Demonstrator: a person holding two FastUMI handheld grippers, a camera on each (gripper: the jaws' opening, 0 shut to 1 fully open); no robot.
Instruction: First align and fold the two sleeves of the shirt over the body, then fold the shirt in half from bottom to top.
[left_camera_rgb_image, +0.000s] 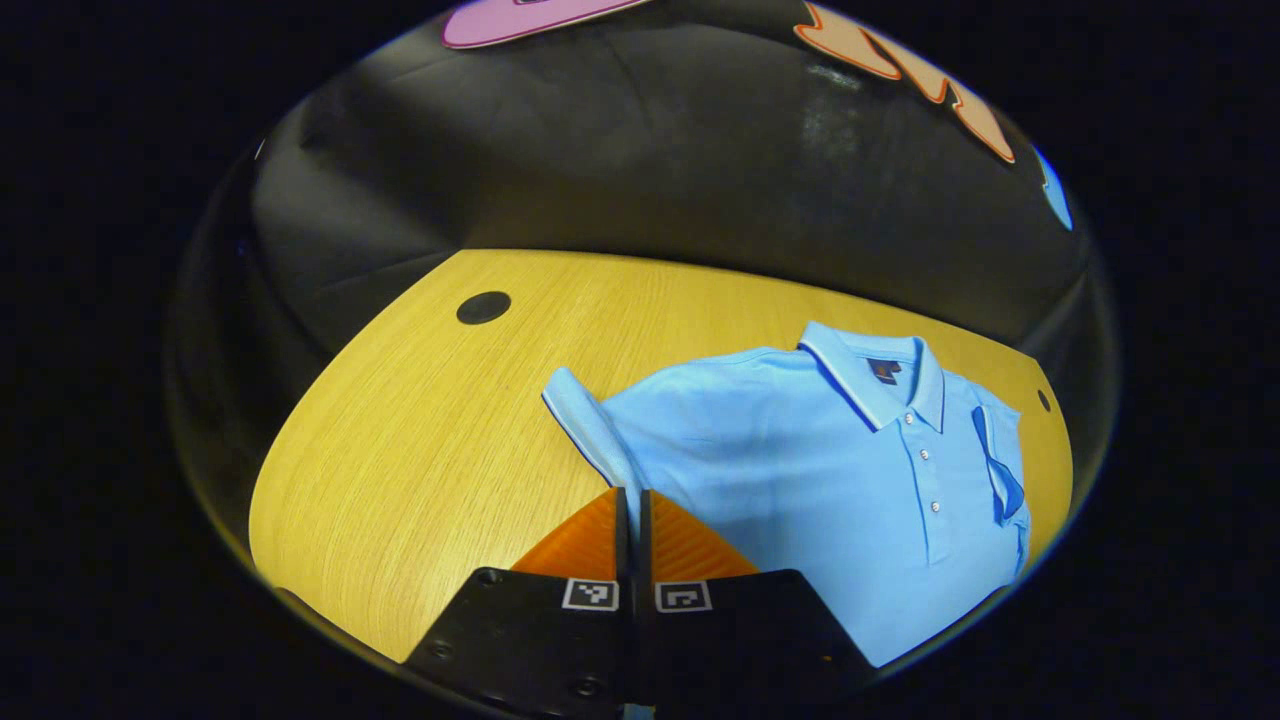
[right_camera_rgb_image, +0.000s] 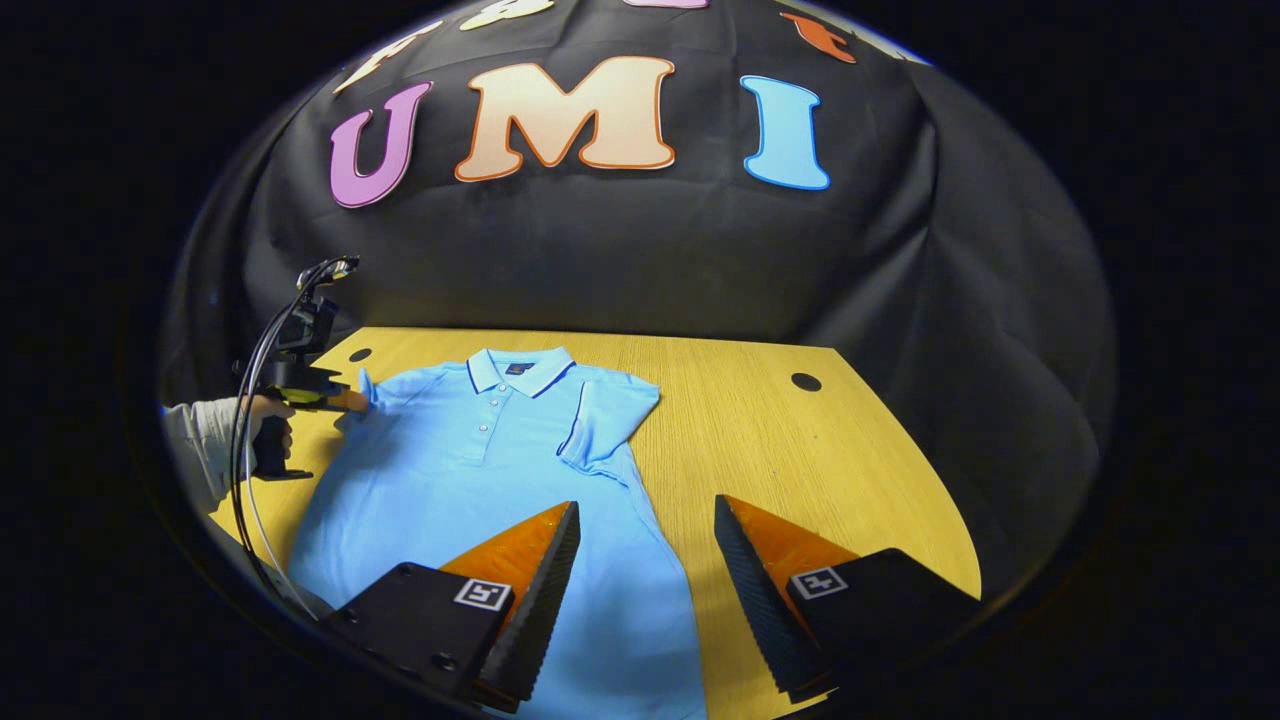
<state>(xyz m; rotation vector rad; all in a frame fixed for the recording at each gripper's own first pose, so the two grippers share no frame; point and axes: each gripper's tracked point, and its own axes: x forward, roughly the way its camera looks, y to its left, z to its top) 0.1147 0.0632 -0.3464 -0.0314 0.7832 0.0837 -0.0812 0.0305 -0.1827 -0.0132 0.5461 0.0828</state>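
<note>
One wooden table (right_camera_rgb_image: 880, 470) spreads across the lower half of both views, its pale yellow top meeting the black cloth wall (right_camera_rgb_image: 620, 260) along the far edge. Two dark round holes sit in the tabletop in the right gripper view, one at centre right and one at the far left corner beside the collar.

On the table lies the light blue polo shirt (right_camera_rgb_image: 470, 500), front up, its collar (right_camera_rgb_image: 518, 370) pointing toward the wall and its body running down to the bottom of the frame. In the right gripper view its right-hand sleeve (right_camera_rgb_image: 605, 415) is already folded in over the chest, its dark-trimmed cuff lying on the body. The sleeve on the left of that view (left_camera_rgb_image: 585, 425) is lifted off the table; in the left gripper view it rises at centre frame as a narrow strip running down into the fingers.

Right gripper (right_camera_rgb_image: 645, 590): at the bottom of its own view, jaws spread wide, nothing between them, above the shirt's lower right edge and the bare table.

Left gripper (left_camera_rgb_image: 632, 525): at bottom centre of its own view, jaws closed to a thin slit, pinching the lifted sleeve. In the right gripper view it sits at the left edge, held by a hand (right_camera_rgb_image: 268, 415) in a pale sleeve, with a cable looping above it.
</note>
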